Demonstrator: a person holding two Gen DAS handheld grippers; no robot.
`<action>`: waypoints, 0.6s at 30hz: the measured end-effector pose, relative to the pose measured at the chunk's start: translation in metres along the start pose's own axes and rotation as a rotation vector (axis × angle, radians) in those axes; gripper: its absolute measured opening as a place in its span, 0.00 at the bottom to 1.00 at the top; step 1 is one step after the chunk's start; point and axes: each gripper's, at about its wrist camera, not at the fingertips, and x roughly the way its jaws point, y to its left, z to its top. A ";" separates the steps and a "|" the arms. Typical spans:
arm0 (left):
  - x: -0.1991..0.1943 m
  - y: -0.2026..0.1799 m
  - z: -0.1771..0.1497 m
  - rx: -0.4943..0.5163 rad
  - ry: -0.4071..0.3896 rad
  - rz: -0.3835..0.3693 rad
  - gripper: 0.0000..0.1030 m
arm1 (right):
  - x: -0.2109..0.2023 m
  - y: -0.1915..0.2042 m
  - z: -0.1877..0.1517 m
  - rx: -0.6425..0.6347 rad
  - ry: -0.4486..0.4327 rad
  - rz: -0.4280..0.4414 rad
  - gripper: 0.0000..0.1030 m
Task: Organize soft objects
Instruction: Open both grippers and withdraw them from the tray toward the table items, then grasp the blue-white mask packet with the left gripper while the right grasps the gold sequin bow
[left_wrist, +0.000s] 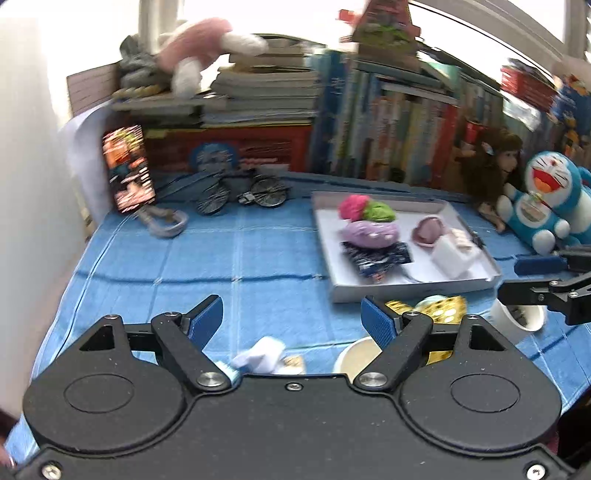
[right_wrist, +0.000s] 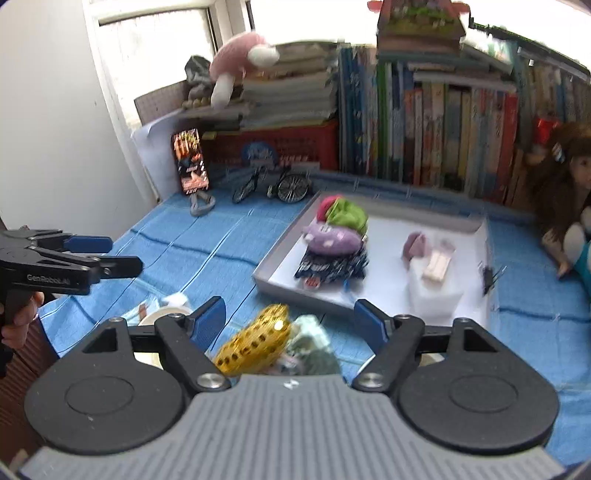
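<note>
**Both grippers empty, gold pouch next**

Left gripper (left_wrist: 291, 319) and right gripper (right_wrist: 290, 319) both gape wide, holding nothing. Gold sequin pouch (right_wrist: 255, 341) lies on the blue cloth (left_wrist: 207, 266) at its near edge, just outside the white tray (right_wrist: 280, 266) (sorted soft items inside). Looks light, floppy, slippery; pinch mid-body.

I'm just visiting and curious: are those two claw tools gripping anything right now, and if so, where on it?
Nothing is held. The left gripper and the right gripper both stand open, with only the blue cloth and loose items lying beyond their fingers.
</note>
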 end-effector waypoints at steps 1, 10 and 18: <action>-0.001 0.008 -0.006 -0.018 -0.006 0.012 0.78 | 0.004 -0.001 -0.001 0.020 0.016 0.011 0.82; 0.008 0.053 -0.066 -0.127 -0.018 0.078 0.78 | 0.032 -0.002 -0.007 0.115 0.093 0.059 0.76; 0.038 0.062 -0.099 -0.109 0.001 0.128 0.78 | 0.054 0.007 -0.007 0.119 0.127 0.051 0.75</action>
